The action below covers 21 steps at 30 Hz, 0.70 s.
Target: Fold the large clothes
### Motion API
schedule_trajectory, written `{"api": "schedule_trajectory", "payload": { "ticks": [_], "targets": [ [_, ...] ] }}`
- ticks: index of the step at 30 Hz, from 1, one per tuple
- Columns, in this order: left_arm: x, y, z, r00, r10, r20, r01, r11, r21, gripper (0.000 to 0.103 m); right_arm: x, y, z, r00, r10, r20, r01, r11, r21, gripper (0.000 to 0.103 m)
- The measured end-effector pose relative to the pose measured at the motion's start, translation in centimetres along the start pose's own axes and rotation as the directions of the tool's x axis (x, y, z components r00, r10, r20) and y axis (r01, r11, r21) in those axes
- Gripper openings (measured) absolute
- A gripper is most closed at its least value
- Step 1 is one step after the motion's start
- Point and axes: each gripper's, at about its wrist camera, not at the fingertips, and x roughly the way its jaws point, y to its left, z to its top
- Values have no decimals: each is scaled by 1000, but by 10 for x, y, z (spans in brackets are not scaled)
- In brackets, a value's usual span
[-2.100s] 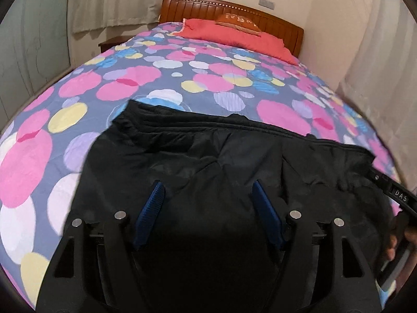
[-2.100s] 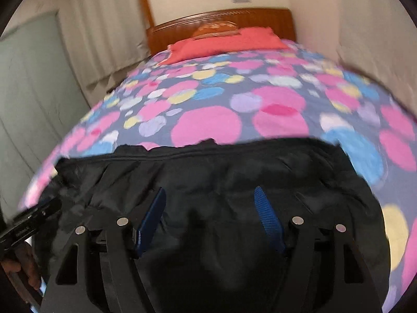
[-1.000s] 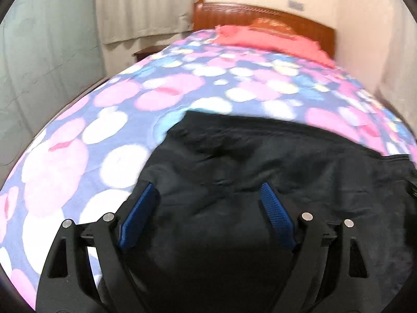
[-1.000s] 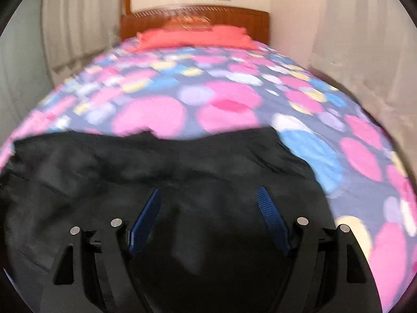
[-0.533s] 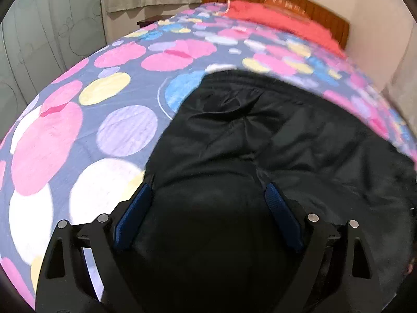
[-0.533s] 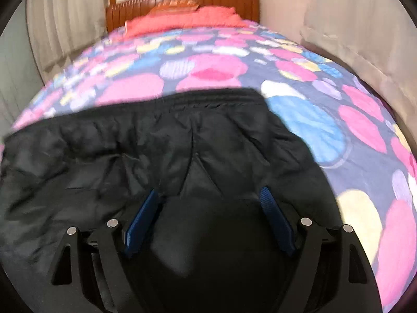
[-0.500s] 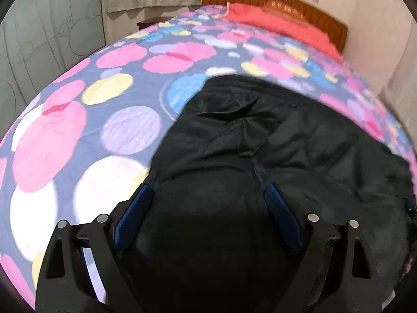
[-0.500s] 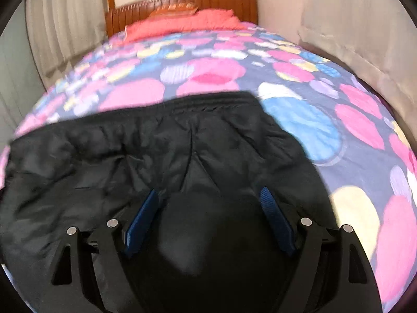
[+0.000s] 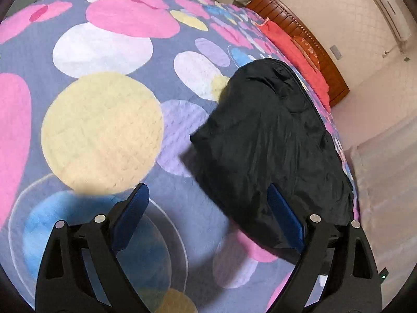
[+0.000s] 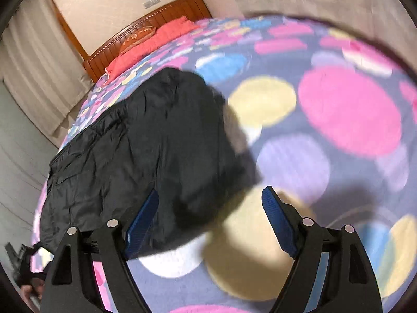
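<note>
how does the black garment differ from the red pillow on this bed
The black garment is dark, wrinkled and lies near the grippers; the red pillow is bright and sits far off by the wooden headboard. The garment covers more of the bedspread. Both rest on it.

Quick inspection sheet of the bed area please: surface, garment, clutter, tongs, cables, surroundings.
Surface: bedspread with coloured dots, lying flat.
Job's things: black garment spread on the bed, creased.
Clutter: red pillow at the headboard.
Tongs: left tongs opening, nothing between them, garment edge beside one finger; right tongs open over the garment's corner, not gripping.
Cables: nothing seen.
Surroundings: curtains, air conditioner on the wall.
</note>
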Motion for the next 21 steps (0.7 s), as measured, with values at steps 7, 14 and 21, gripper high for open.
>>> {"api": "schedule_trajectory", "payload": {
  "ticks": [7,14,21],
  "targets": [
    [26,-23,11,997,-75,-6,75,997,8,97,34,10,-1,991,135,-2,-133,981,144,80],
    [45,-32,25,999,-33,13,33,999,-12,48,51,15,5,994,103,23,-105,974,199,55],
    [34,-36,21,999,-46,24,45,998,39,28,40,4,0,984,172,38,-176,960,218,30]
  ]
}}
